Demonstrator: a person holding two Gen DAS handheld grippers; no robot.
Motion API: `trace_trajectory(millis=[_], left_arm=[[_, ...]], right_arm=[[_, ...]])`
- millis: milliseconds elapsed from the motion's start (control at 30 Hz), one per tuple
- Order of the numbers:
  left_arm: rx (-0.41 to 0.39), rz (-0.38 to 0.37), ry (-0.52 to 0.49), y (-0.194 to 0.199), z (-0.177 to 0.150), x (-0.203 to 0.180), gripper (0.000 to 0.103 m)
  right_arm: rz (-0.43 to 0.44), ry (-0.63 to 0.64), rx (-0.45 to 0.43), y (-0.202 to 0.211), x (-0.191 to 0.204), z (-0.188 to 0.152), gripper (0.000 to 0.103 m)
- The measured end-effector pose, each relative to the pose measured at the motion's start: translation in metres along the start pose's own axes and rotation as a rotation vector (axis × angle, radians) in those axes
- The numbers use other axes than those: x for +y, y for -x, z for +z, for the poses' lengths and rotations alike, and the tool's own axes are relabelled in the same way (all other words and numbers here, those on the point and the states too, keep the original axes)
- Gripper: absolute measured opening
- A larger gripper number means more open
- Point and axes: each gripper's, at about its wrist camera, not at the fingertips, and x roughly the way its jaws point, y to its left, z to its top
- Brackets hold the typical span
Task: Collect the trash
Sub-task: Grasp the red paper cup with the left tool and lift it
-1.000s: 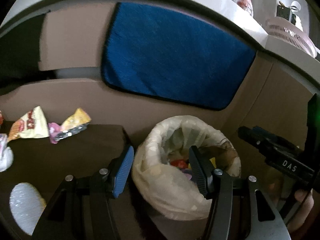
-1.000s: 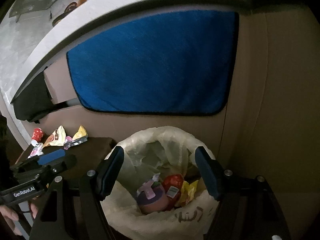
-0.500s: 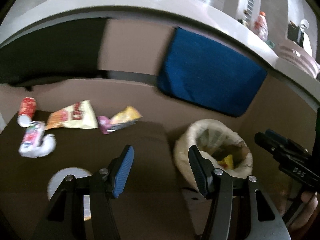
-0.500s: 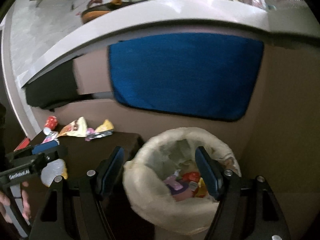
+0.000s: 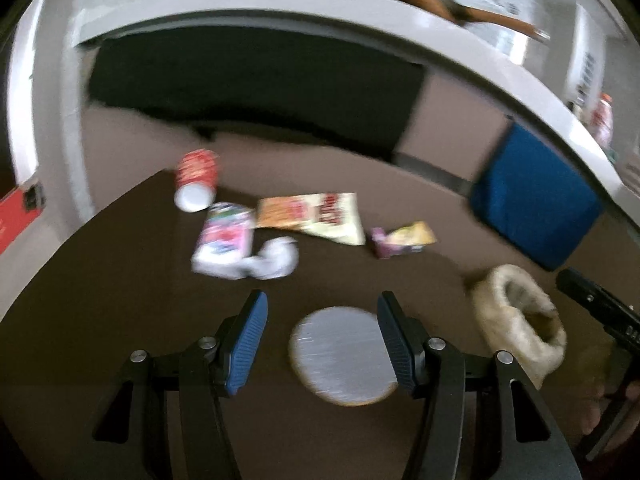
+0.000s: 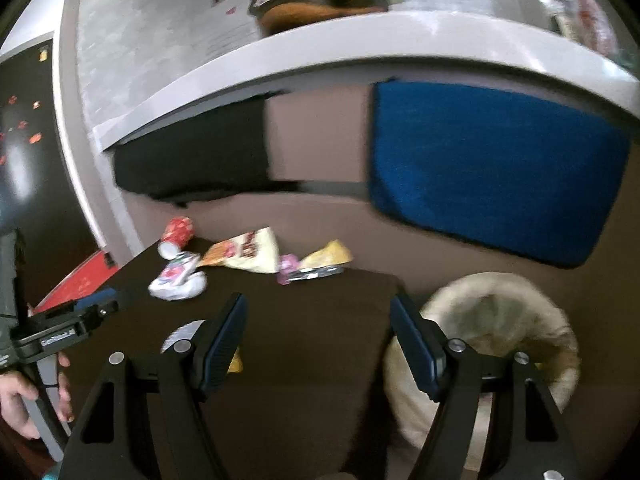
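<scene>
My left gripper [image 5: 320, 312] stands open above a dark brown table [image 5: 120, 312], and a round silver lid [image 5: 342, 354] lies just beyond and between its fingers. Farther back lie a red can [image 5: 196, 180], a crumpled white wrapper [image 5: 240, 246], a cream snack bag [image 5: 316, 216] and a small yellow-and-pink wrapper [image 5: 404, 238]. The bag-lined trash bin [image 5: 520, 320] sits off the table's right edge. My right gripper [image 6: 318, 312] is open and empty over the table, with the bin [image 6: 500, 332] under its right finger. The same litter [image 6: 248, 254] shows at the table's far edge.
A blue cloth [image 6: 492, 168] and a black one [image 6: 192, 160] hang on the tan wall beneath a white counter [image 6: 320, 40]. A red box [image 6: 80, 276] sits left of the table. A hand [image 6: 16, 396] grips the left tool's handle.
Both grippers have swung left, away from the bin and over the table. The bin slid to the right of each view, the litter and silver lid came toward centre. Both stayed open and empty.
</scene>
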Motion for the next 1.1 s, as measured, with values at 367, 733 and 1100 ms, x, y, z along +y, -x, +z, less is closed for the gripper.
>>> trace_trajectory(millis=[367,733,1100], left_arm=[[-0.012,0.034,0.152,-0.032,0.014,0.098,0.058],[-0.111,0.174,0.264,-0.145,0.107,0.167,0.058],[0.044,0.161,0.289,-0.226,0.137,0.176,0.06]], right_arm=[[0.084,0.049,0.131,-0.074,0.054,-0.018,0.054],[0.049,0.098,0.134,-0.112,0.059,-0.03,0.053],[0.095,0.098,0.188,-0.142,0.049,-0.033,0.053]])
